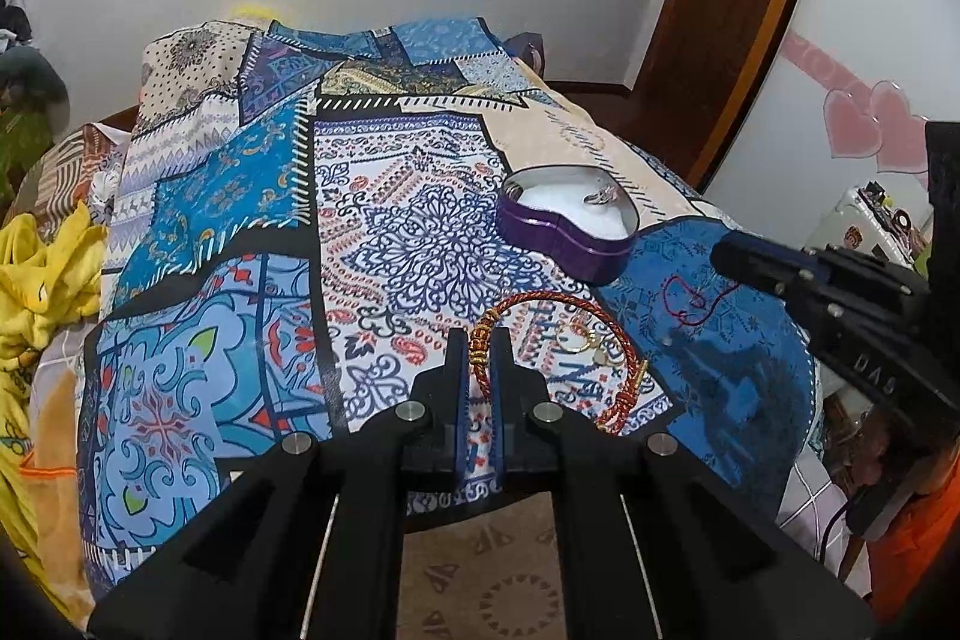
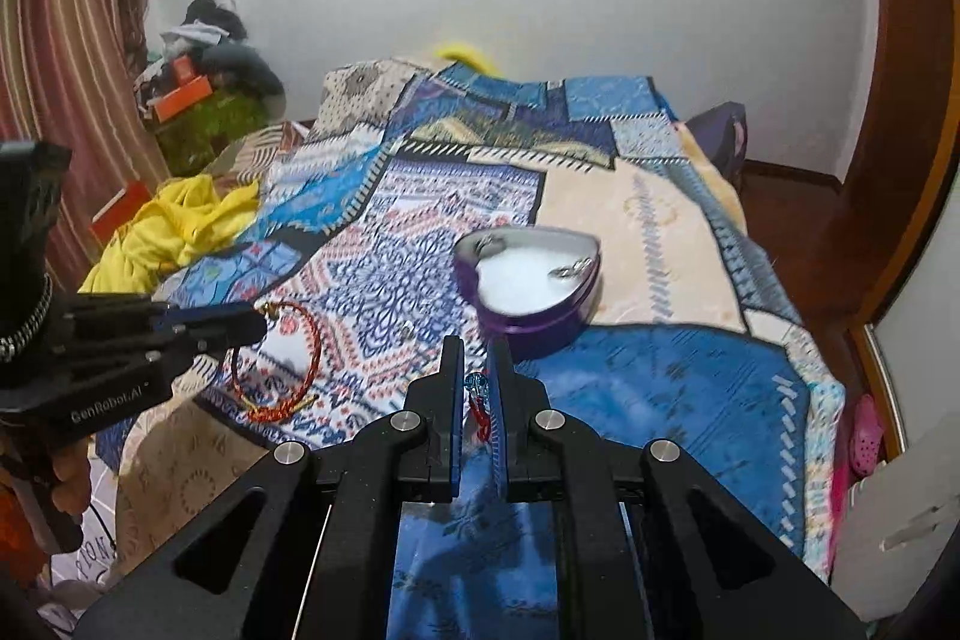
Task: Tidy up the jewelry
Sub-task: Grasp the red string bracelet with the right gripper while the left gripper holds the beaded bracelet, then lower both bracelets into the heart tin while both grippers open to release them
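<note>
Red string charm (image 2: 478, 400) pinched in right claw (image 2: 477, 358), right view only

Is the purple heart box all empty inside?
No, the purple heart box has a silver ring lying on its white lining.

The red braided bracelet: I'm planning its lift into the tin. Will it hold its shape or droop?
The red braided bracelet keeps a round loop on the quilt, so it probably holds shape somewhat. The left gripper pinches its beaded part; the free end may sag. It looks light.
</note>
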Motion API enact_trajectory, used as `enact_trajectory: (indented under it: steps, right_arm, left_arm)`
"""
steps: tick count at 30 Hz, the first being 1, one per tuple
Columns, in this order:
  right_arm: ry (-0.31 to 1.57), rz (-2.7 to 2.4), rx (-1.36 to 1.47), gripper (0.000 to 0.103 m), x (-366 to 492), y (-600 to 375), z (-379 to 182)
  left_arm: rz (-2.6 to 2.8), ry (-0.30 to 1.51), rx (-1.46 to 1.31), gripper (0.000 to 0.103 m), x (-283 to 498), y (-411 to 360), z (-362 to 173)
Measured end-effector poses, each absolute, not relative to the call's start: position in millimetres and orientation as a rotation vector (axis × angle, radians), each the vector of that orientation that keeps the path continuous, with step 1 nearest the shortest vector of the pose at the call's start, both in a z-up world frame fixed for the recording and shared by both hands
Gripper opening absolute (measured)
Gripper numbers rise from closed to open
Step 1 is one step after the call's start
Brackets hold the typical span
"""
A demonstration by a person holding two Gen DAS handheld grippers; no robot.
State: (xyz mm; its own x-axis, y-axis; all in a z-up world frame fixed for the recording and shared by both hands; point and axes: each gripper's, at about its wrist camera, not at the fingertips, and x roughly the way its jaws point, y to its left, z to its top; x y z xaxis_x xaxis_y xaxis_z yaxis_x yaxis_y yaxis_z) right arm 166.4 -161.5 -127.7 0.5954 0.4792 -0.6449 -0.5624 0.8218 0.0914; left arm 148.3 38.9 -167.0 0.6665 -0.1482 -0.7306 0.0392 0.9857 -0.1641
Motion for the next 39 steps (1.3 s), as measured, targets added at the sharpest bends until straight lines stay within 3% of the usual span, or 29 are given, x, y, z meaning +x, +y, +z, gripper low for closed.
enact_trajectory:
  steps: [25, 39]
  right_arm:
    - [0.626, 0.608, -0.085, 0.007, 214.6, -149.2, -106.5]
    - [0.707, 0.615, -0.087, 0.007, 251.1, -129.4, -135.0]
  left_arm:
    - [-0.118, 0.808, -0.121, 0.005, 208.7, 31.9, -161.3]
    - [-0.097, 0.828, -0.144, 0.005, 234.9, 43.1, -173.7]
